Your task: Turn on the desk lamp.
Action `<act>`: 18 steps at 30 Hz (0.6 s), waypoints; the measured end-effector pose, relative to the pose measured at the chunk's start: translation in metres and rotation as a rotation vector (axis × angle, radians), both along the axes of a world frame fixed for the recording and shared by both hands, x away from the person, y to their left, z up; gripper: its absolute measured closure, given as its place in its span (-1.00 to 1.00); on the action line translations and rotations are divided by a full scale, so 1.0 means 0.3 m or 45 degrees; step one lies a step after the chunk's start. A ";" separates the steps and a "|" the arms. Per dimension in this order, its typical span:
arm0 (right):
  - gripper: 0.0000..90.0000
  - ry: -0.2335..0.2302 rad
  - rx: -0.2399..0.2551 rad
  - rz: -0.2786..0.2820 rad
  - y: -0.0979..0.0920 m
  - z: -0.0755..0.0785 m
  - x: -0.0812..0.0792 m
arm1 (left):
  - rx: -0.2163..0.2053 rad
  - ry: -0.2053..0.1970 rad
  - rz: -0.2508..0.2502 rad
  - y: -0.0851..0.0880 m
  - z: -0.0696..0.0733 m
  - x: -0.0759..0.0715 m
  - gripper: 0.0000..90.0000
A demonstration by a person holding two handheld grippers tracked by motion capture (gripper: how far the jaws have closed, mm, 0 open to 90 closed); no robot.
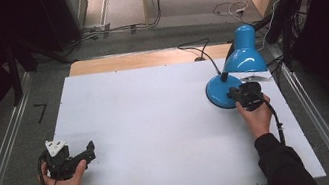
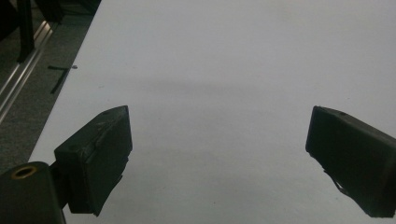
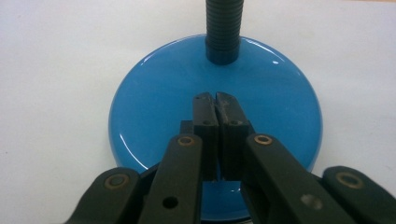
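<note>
The table (image 1: 157,124) is a wide white sheet, bare across its middle and left, so I have room to work on either side. The lamp (image 1: 243,59) stands at the far right, its blue shade leaning over its base (image 3: 154,116), the black neck (image 3: 223,28) rising from the base's far part. I read this as pressing a switch on the base, though I can't make out the switch itself. My right gripper (image 1: 246,93) sits over the near part of the base, jaws pinched together with nothing between them, tips pointed down at the blue disc like a single prodding finger. My left gripper (image 1: 88,151) rests near left, jaws spread wide and empty.
</note>
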State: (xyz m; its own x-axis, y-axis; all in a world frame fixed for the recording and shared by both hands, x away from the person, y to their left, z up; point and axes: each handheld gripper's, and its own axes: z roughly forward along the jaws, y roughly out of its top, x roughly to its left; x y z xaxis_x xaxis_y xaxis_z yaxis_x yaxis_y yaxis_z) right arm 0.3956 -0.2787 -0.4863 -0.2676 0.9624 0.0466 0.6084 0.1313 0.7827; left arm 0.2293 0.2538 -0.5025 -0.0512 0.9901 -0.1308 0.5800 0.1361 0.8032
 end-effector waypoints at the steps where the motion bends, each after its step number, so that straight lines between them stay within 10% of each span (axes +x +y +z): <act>1: 0.91 -0.002 -0.002 0.000 0.001 -0.001 0.000 | 0.001 0.002 0.000 0.000 0.000 0.000 -0.82; 18: 0.94 0.019 -0.002 0.003 0.006 -0.009 -0.004 | -0.001 0.001 -0.003 0.000 0.000 0.000 -0.82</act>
State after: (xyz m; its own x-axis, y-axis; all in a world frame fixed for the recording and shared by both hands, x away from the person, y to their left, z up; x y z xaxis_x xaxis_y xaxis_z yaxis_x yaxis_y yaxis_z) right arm 0.3944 -0.2768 -0.4890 -0.2694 0.9618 0.0487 0.6195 0.1344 0.7734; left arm 0.2293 0.2537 -0.5026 -0.0491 0.9901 -0.1316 0.5810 0.1355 0.8026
